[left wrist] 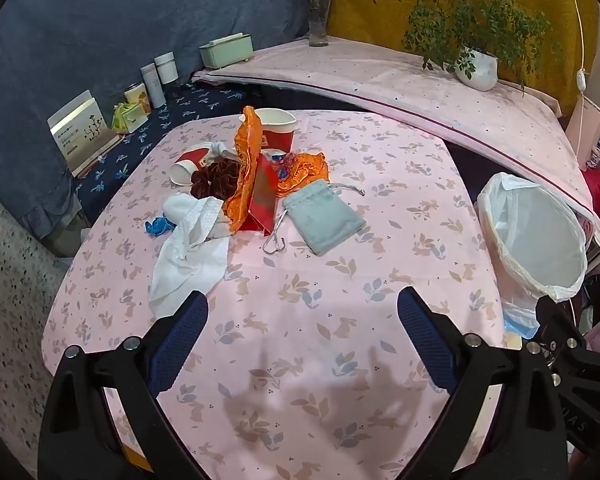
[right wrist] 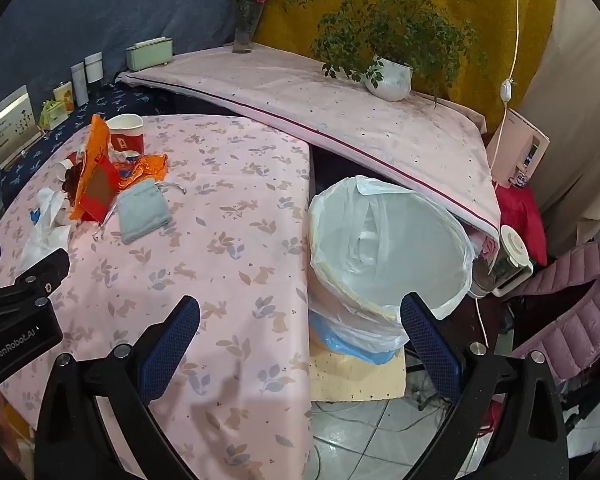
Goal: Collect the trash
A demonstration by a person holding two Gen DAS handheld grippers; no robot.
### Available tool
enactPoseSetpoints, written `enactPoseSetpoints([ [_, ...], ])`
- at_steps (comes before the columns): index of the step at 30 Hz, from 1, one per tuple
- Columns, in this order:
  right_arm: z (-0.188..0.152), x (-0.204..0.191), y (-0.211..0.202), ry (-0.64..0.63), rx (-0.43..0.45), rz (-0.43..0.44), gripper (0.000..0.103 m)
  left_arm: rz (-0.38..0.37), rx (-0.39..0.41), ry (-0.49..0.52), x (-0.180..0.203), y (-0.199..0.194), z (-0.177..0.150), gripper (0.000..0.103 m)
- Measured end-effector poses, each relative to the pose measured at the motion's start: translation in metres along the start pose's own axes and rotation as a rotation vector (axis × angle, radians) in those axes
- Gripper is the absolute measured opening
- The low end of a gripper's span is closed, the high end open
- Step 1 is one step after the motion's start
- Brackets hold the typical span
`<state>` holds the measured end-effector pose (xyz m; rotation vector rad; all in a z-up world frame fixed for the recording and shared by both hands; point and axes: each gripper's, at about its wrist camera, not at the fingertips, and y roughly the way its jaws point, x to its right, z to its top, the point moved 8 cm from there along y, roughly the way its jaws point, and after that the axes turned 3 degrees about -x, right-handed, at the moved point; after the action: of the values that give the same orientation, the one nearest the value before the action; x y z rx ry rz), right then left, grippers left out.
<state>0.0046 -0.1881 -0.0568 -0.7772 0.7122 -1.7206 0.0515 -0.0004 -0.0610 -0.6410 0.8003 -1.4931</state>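
A heap of litter lies at the far side of the pink rabbit-print table (left wrist: 300,320): an upright red paper cup (left wrist: 276,130), a tipped red cup (left wrist: 188,164), orange wrapping (left wrist: 246,168), a red card box (left wrist: 264,200), white tissue (left wrist: 192,248), a blue scrap (left wrist: 158,226) and a grey drawstring pouch (left wrist: 324,216). A bin lined with a white bag (left wrist: 536,236) stands off the table's right edge. My left gripper (left wrist: 302,312) hangs open above the bare near cloth, short of the heap. My right gripper (right wrist: 300,320) is open over the table edge, beside the bin (right wrist: 388,248).
A pink-covered ledge (right wrist: 320,108) runs behind, bearing a potted plant (right wrist: 392,78), a flower vase (right wrist: 246,32) and a green box (right wrist: 148,54). Tins and a card stand (left wrist: 84,128) sit on the dark blue strip to the left. A padded pink jacket (right wrist: 572,312) lies at right.
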Motion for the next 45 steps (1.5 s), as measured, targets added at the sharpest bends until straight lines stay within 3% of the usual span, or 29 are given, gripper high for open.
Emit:
enactPoseSetpoints([
  [45,-0.006,0.002,0.013,-0.011,-0.033,0.010,0.096,0.012,-0.041,-0.016,0.003,0.010,-0.012,0.091],
])
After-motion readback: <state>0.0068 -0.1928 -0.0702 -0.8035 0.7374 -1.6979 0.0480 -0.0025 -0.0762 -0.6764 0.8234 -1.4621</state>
